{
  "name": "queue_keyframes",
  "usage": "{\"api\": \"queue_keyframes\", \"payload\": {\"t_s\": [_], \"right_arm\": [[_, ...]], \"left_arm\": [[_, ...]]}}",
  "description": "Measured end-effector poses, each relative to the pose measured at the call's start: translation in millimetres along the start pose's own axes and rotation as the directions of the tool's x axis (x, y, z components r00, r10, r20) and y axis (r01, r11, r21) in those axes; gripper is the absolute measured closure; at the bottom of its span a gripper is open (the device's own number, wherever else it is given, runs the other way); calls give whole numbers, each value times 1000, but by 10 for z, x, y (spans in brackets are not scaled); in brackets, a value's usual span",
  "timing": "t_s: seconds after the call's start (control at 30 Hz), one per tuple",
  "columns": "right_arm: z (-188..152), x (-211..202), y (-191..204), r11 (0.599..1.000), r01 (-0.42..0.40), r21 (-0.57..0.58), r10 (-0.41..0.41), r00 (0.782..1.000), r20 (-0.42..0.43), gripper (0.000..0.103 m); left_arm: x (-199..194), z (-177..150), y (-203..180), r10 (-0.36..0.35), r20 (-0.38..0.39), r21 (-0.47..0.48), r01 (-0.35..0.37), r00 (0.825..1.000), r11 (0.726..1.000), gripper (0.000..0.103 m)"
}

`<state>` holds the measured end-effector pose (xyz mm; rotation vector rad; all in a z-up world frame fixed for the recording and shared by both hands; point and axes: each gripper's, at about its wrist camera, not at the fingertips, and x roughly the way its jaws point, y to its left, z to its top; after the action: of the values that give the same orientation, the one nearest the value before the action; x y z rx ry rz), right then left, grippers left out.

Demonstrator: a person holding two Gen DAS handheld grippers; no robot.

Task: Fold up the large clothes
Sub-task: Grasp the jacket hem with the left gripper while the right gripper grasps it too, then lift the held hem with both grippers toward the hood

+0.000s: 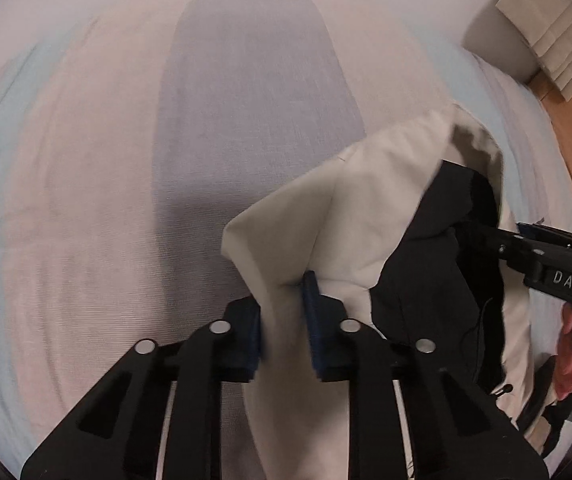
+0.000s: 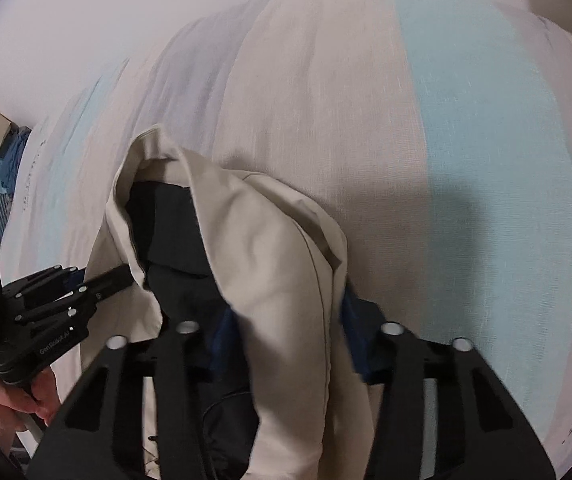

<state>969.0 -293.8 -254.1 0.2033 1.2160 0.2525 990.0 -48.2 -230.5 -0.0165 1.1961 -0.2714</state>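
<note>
A beige jacket (image 1: pixel 366 208) with a black lining (image 1: pixel 426 264) hangs bunched above the bed. My left gripper (image 1: pixel 282 320) is shut on a fold of its beige fabric. My right gripper (image 2: pixel 286 332) is shut on another beige fold of the jacket (image 2: pixel 270 264), whose black lining (image 2: pixel 170 232) shows inside. The right gripper also shows at the right edge of the left wrist view (image 1: pixel 486 232), reaching into the jacket. The left gripper shows at the left of the right wrist view (image 2: pixel 122 276), its tips hidden by cloth.
A bedsheet with pale pink, grey and light blue stripes (image 1: pixel 246 100) lies under the jacket and fills the right wrist view (image 2: pixel 466 140). A wooden floor (image 1: pixel 566 128) and white drawers (image 1: pixel 558 40) stand past the bed's right edge. Blue cloth (image 2: pixel 2 160) lies at the far left.
</note>
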Motion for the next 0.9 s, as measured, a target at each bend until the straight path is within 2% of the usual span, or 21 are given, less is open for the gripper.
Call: {"api": "queue_keyframes", "payload": {"t_s": [0.2, 0.3, 0.4, 0.5, 0.67, 0.87, 0.9], "right_arm": [[-9, -135, 108, 996, 68, -57, -67, 998, 21, 89], [-85, -359, 100, 993, 99, -71, -94, 993, 72, 92], [-157, -571, 163, 985, 141, -95, -130, 985, 117, 95], [-226, -803, 285, 976, 178, -125, -156, 973, 169, 96], [-528, -1287, 359, 972, 190, -139, -150, 955, 257, 96], [-1164, -1840, 433, 963, 203, -179, -135, 933, 333, 97], [-1240, -1877, 486, 964, 192, -181, -123, 934, 336, 97]], "left_arm": [[-191, -28, -37, -21, 43, -6, 21, 999, 1000, 93], [-397, -71, -45, -46, 98, -26, 49, 994, 998, 94], [-622, -134, -5, -84, 148, -55, 93, 985, 994, 95], [-882, -244, -80, -94, 186, -41, 104, 978, 994, 96], [-1347, -461, -250, -114, 250, -31, 126, 962, 992, 96], [-1978, -1037, -516, -143, 336, -5, 154, 931, 988, 96], [-2084, -1181, -585, -130, 355, 11, 135, 926, 991, 96]]}}
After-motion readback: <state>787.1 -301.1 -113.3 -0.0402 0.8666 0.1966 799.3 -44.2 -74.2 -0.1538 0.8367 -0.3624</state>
